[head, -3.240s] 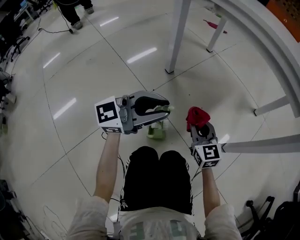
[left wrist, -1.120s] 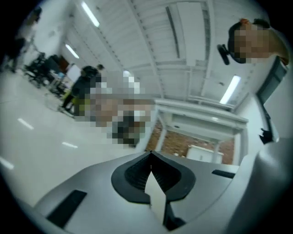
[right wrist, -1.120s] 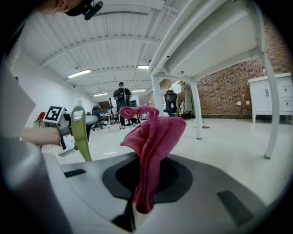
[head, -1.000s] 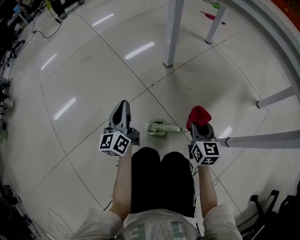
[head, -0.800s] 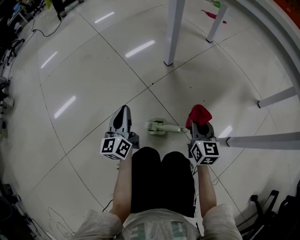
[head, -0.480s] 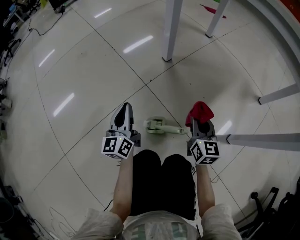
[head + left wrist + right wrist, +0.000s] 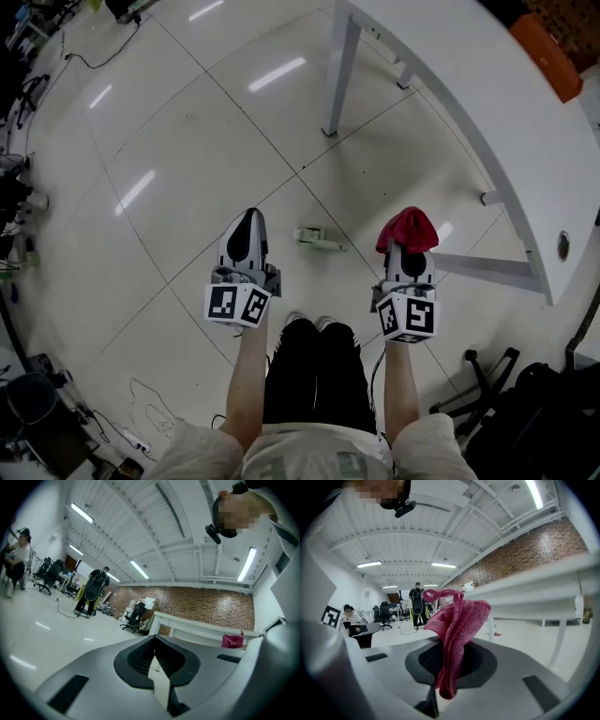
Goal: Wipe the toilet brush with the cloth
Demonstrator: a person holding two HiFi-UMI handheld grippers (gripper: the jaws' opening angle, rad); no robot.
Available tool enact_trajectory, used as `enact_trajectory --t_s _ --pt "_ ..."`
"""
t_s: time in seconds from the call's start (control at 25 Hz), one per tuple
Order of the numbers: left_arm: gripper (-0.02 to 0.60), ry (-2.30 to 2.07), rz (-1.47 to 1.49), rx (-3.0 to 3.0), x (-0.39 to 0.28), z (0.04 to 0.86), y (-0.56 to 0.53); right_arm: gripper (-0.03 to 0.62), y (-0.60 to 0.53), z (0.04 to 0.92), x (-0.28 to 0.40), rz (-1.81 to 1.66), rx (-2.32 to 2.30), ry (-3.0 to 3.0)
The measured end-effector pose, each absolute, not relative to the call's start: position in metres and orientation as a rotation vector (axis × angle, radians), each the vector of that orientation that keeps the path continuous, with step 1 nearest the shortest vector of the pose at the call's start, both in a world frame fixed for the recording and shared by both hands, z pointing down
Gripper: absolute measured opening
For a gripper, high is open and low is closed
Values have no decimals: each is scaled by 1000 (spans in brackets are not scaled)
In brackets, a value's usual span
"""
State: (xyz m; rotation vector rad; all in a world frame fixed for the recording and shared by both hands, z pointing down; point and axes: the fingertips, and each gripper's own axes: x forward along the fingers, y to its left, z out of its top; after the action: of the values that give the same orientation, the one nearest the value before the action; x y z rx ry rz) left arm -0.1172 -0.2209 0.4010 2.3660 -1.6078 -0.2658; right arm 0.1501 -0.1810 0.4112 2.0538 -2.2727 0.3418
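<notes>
**Head view: toilet brush on the floor, cloth clamped**

Left of the brush, our left gripper hangs well above the tiles, its jaws pressed together on nothing. The brush lies on its side between our two tools, touched by neither. We judge it light, stiff plastic. Its thin handle end looks the best place to grip, since bristles would give and slip. Right of the brush, our right gripper pinches the red cloth, which is soft and limp. Farther right stands a white table, its leg well beyond the brush. We see nothing barring the way down.
</notes>
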Motion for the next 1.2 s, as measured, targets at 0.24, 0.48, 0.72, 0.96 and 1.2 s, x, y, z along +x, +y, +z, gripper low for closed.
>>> enact_trajectory --t_s 0.24,0.48,0.72,0.96,1.2 --pt "3 -1601 -285 2437 -126 161 -178 32 -138 163 121 260 2048 -2356" --pt "3 -1531 -430 2533 -126 46 -107 31 -66 61 98 228 2044 -2435" --pt "3 -1558 -522 2587 -125 10 20 32 66 43 93 257 2034 -2531" --pt "3 -1560 -507 2568 -123 11 189 32 225 44 91 285 1990 -2542" --pt "3 -1576 -454 2573 -124 2 302 32 331 34 86 344 1982 -2546"
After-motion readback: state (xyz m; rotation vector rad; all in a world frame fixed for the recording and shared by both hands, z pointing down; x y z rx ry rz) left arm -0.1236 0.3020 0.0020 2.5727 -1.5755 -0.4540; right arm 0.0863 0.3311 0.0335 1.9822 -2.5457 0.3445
